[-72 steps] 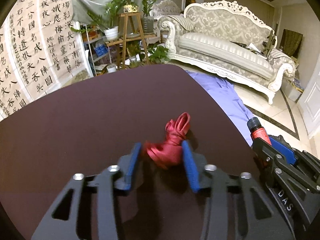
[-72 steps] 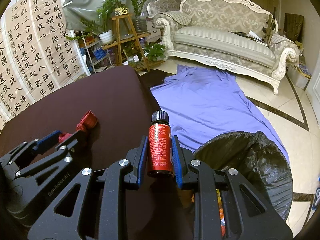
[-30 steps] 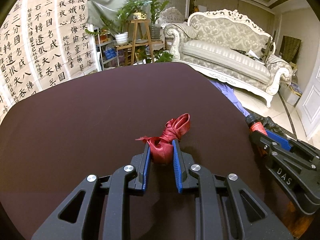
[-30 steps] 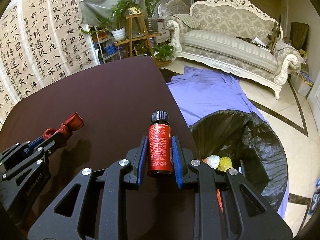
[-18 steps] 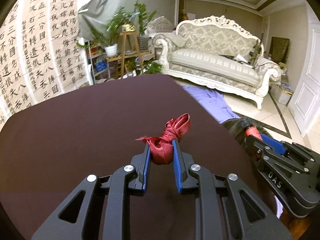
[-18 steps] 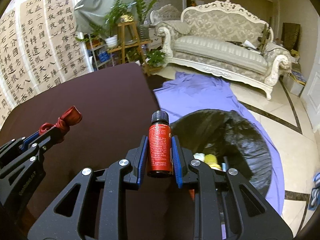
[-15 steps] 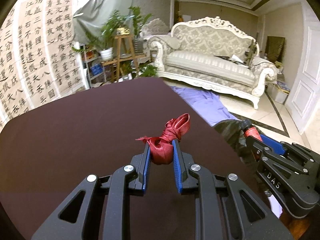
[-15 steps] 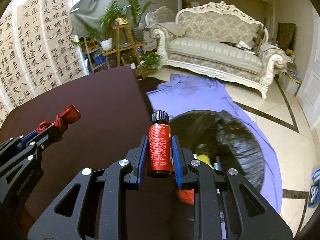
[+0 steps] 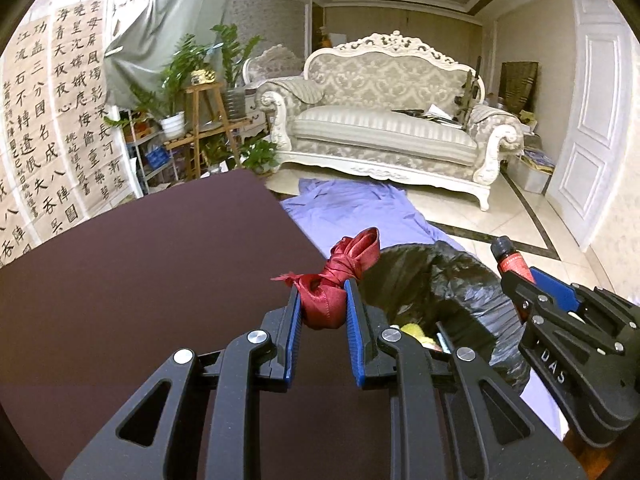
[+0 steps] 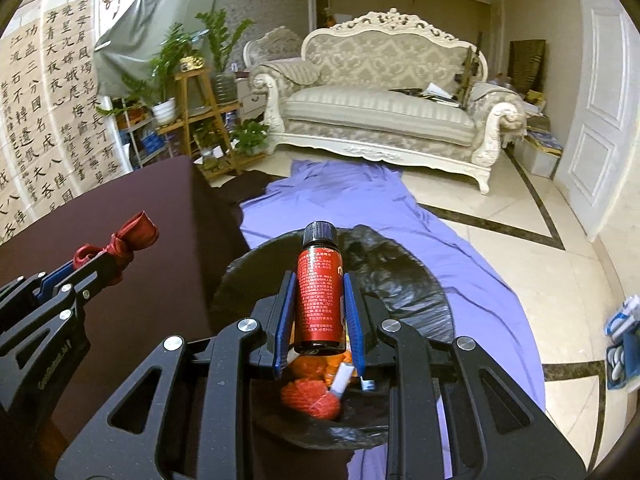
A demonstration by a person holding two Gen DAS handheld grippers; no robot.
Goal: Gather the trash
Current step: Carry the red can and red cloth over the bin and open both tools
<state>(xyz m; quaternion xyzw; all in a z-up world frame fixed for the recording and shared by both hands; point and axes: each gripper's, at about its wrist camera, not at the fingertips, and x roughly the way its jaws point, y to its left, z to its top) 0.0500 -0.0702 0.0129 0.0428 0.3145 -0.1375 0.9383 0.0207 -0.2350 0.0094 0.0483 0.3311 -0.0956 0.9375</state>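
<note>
a: where's the left gripper (image 9: 322, 308)?
b: clamped on a knotted red ribbon (image 9: 340, 276), at the dark table's (image 9: 140, 280) right edge beside the black trash bag (image 9: 444, 284).
a: the right gripper (image 10: 318, 312)?
b: pinching a red bottle (image 10: 319, 288) upright, directly over the open bag.

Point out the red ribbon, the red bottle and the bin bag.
red ribbon (image 9: 322, 306): left wrist view, knotted bunch between the blue pads.
red bottle (image 10: 319, 300): right wrist view, middle of the red label.
bin bag (image 10: 396, 280): right wrist view, black liner's far inner wall.
</note>
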